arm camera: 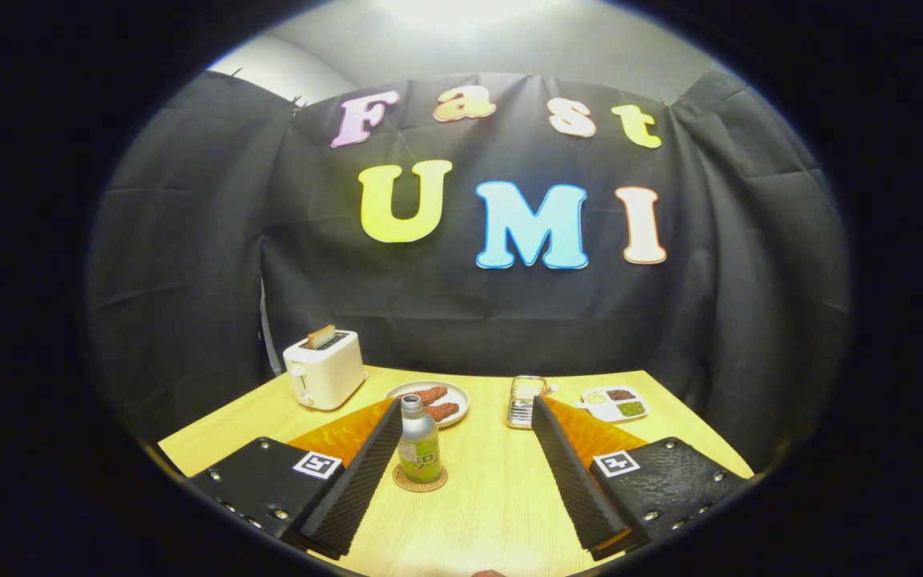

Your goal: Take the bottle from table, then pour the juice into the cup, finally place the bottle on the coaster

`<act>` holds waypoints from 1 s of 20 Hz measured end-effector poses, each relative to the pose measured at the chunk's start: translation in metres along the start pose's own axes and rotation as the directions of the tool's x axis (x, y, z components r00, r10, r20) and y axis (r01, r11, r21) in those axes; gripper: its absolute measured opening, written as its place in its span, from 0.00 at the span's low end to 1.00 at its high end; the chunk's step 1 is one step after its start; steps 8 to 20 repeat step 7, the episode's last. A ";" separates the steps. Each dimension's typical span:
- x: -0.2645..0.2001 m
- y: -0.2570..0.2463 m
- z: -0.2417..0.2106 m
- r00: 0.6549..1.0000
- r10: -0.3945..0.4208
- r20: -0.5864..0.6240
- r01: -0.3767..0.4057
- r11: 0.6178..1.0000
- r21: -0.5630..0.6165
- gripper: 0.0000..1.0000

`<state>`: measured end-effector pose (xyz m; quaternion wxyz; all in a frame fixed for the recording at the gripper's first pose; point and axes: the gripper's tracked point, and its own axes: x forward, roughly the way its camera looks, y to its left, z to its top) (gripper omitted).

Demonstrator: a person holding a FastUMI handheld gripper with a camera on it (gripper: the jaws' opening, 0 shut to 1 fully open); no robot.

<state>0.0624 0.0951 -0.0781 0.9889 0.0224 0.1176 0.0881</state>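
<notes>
The gripper (461, 473) hangs wide open around the bottle (418, 445) on its coaster (420, 480); looks light, slick, rigid, so mid-body is the best grab.

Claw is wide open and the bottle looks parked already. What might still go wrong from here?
1. The small green-labelled bottle with a silver cap stands on the round brown coaster, close beside the left finger of the open claw; a sideways drift while backing off could tip it.
2. The clear glass cup sits just past the right finger's tip; moving forward may knock it.
</notes>
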 end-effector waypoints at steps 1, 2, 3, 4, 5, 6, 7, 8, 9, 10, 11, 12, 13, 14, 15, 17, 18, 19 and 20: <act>-0.006 -0.004 0.001 1.000 -0.012 0.008 0.012 1.000 0.002 0.99; -0.011 -0.008 0.002 1.000 -0.026 0.014 0.026 1.000 0.002 0.99; -0.016 -0.012 0.004 0.999 -0.039 0.023 0.039 0.999 0.004 0.99; -0.022 -0.014 0.006 0.998 -0.051 0.032 0.051 0.999 0.011 0.99; -0.027 -0.017 0.008 0.997 -0.066 0.043 0.065 0.998 0.019 0.99; -0.031 -0.019 0.010 0.996 -0.076 0.053 0.075 0.997 0.024 0.99; -0.034 -0.021 0.012 0.995 -0.083 0.062 0.082 0.996 0.027 0.99; -0.034 -0.021 0.012 0.995 -0.083 0.062 0.082 0.996 0.027 0.99; -0.034 -0.021 0.012 0.995 -0.083 0.062 0.082 0.996 0.027 0.99; -0.034 -0.021 0.012 0.995 -0.083 0.062 0.082 0.996 0.027 0.99; -0.034 -0.021 0.012 0.995 -0.083 0.062 0.082 0.996 0.027 0.99; -0.034 -0.021 0.012 0.995 -0.083 0.062 0.082 0.996 0.027 0.99; -0.034 -0.021 0.012 0.995 -0.083 0.062 0.082 0.996 0.027 0.99; -0.034 -0.021 0.012 0.995 -0.083 0.062 0.082 0.996 0.027 0.99; -0.034 -0.021 0.012 0.995 -0.083 0.062 0.082 0.996 0.027 0.99; -0.034 -0.021 0.012 0.995 -0.083 0.062 0.082 0.996 0.027 0.99; -0.034 -0.021 0.012 0.995 -0.083 0.062 0.082 0.996 0.027 0.99; -0.034 -0.021 0.012 0.995 -0.083 0.062 0.082 0.996 0.027 0.99; -0.034 -0.021 0.012 0.995 -0.083 0.062 0.082 0.996 0.027 0.99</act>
